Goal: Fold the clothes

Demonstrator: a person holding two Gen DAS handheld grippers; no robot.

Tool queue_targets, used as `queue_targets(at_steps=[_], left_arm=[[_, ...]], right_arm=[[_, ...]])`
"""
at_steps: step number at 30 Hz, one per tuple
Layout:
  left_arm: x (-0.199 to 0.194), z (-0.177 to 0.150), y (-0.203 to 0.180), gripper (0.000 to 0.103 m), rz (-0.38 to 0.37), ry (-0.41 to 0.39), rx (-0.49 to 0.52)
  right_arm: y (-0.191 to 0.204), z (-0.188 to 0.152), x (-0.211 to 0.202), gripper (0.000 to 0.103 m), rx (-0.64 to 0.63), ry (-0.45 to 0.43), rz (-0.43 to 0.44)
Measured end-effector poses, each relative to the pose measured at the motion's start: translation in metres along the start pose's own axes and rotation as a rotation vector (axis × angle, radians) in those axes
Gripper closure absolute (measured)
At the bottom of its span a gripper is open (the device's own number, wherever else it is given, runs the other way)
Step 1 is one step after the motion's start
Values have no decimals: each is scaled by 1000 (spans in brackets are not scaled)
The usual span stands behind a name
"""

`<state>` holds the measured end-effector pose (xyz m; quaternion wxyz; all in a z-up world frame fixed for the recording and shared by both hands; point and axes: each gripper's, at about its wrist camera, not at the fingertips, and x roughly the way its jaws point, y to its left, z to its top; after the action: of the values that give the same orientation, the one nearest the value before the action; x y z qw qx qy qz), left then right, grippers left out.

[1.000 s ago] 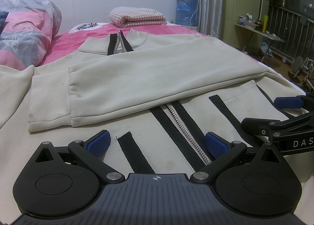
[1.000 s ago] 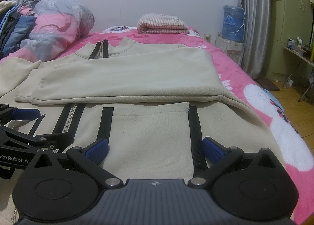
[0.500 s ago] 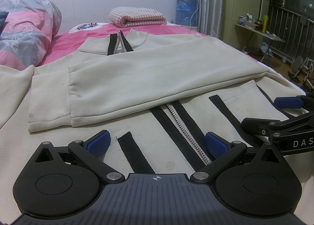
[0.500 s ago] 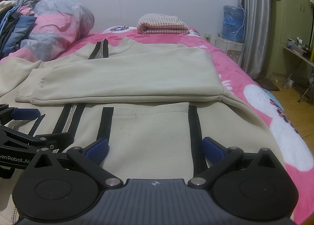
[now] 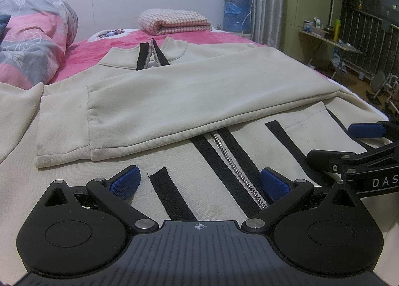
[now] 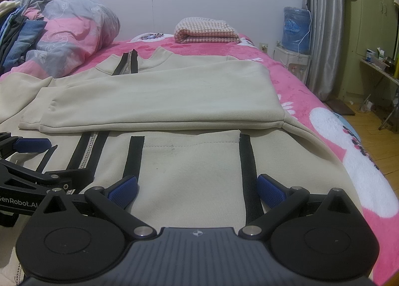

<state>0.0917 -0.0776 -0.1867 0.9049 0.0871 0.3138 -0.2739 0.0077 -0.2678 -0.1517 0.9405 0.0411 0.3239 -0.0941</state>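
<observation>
A cream zip jacket with black stripes lies flat on the pink bed, collar at the far end. One sleeve is folded across the chest, its cuff toward the left. My left gripper hovers low over the hem near the zipper, open, nothing between its blue pads. My right gripper is open over the right pocket panel, between two black stripes. Each gripper shows at the edge of the other's view: the right gripper and the left gripper.
A rolled pink and grey quilt lies at the bed's left. A folded checked blanket sits at the far end. A blue water jug and curtain stand right of the bed, whose edge drops to a wooden floor.
</observation>
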Motion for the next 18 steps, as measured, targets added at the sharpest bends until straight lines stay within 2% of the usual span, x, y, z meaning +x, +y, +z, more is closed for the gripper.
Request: queue_targets(at_steps=[18], left_arm=[[1,0,0,0,1,-3,0]], right_arm=[[0,-1,0,0,-2,-6,-2]])
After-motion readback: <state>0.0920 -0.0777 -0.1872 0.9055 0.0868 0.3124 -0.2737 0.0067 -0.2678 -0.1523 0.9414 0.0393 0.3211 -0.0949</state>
